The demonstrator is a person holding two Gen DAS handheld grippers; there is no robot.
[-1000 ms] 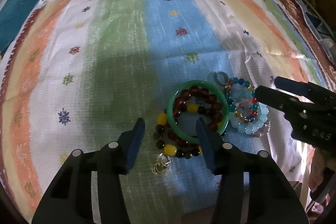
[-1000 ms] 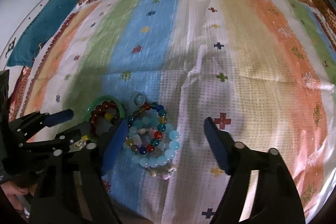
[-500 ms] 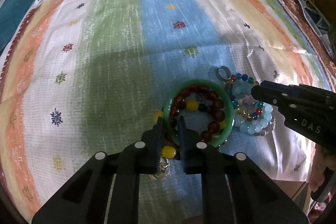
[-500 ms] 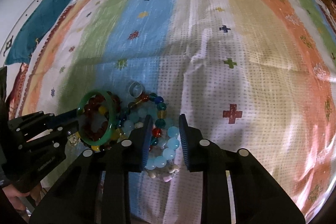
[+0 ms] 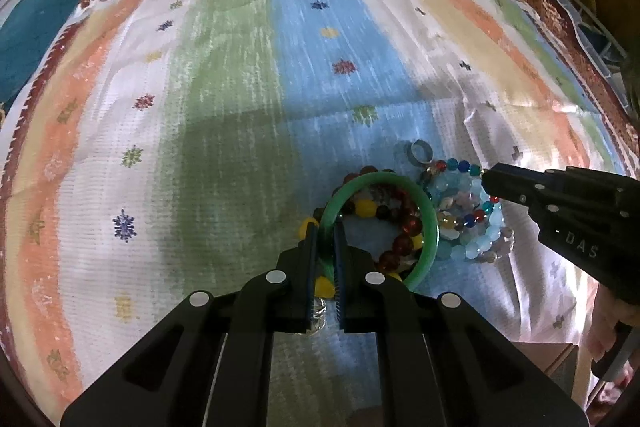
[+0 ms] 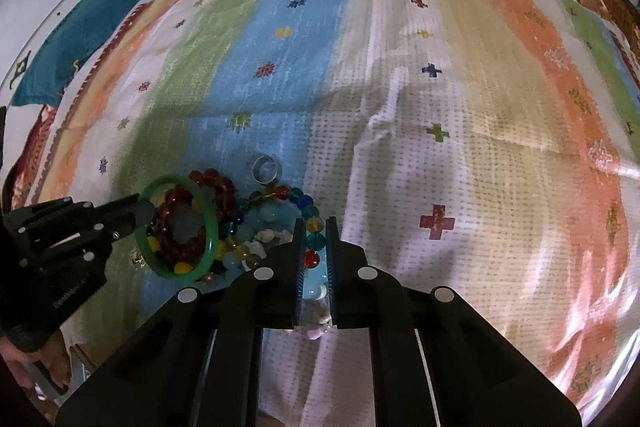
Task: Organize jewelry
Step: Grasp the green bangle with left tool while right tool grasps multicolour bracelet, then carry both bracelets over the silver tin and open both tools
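A pile of jewelry lies on a striped cloth (image 5: pixel 240 99). My left gripper (image 5: pixel 325 227) is shut on the rim of a green bangle (image 5: pixel 428 227) and tilts it up off a dark red and yellow bead bracelet (image 5: pixel 404 223). The bangle also shows in the right wrist view (image 6: pixel 208 219). My right gripper (image 6: pixel 312 227) is shut on a multicoloured bead bracelet (image 6: pixel 312 223) that lies among pale blue beads (image 5: pixel 476 243). A silver ring (image 5: pixel 421 151) lies just beyond the pile, and it shows in the right wrist view (image 6: pixel 266 169) too.
A small metal ring charm (image 6: pixel 136 259) lies at the pile's near left. A teal cloth (image 6: pixel 80 35) lies off the far left edge of the striped cloth (image 6: pixel 440 107). A crate-like object (image 5: pixel 592 27) stands at the far right.
Both grippers went from open to shut. The left closed on the green bangle's rim and lifted it. The right closed on the multicoloured bead bracelet.
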